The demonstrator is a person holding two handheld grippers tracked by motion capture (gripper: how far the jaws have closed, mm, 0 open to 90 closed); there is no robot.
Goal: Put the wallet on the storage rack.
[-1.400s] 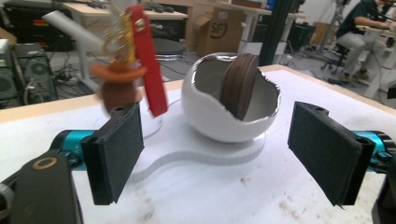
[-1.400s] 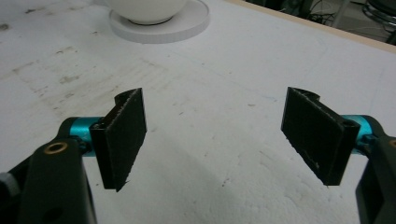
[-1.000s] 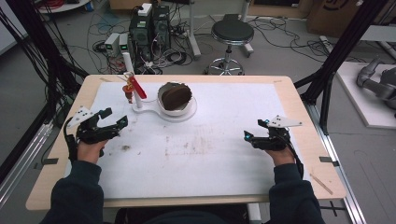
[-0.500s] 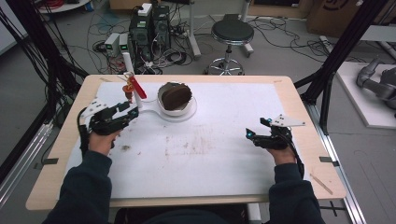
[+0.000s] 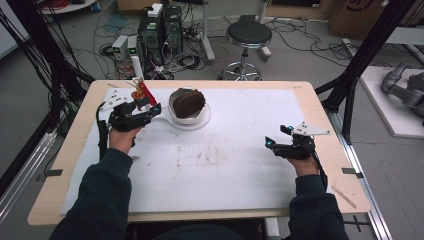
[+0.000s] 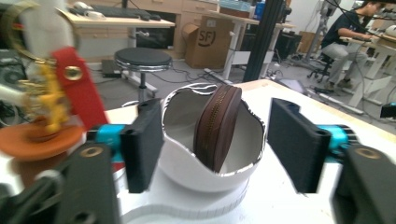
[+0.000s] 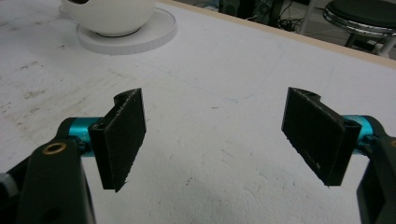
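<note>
Nearest you, your right gripper (image 5: 272,144) hovers over the scuffed white foam sheet (image 5: 225,165), its ribbed black pads (image 7: 123,137) wide apart with nothing between them. Your left gripper (image 5: 152,111) sits beside the white cup (image 6: 210,154); its jaws have just been widening after a brief squeeze, and they stand apart on either side of the cup without touching it. The cup is a smooth white shell with a wavy, dark-edged rim, resting on a round white foam base (image 5: 192,122). Inside stands a round brown zippered pouch (image 6: 217,126) on its edge, leaning a little. Left of it, a red strap (image 6: 77,88) with a brass rivet hangs by a golden trinket over an orange disc (image 6: 39,140). Farther back, a cardboard box (image 6: 205,39) reads "SF".
</note>
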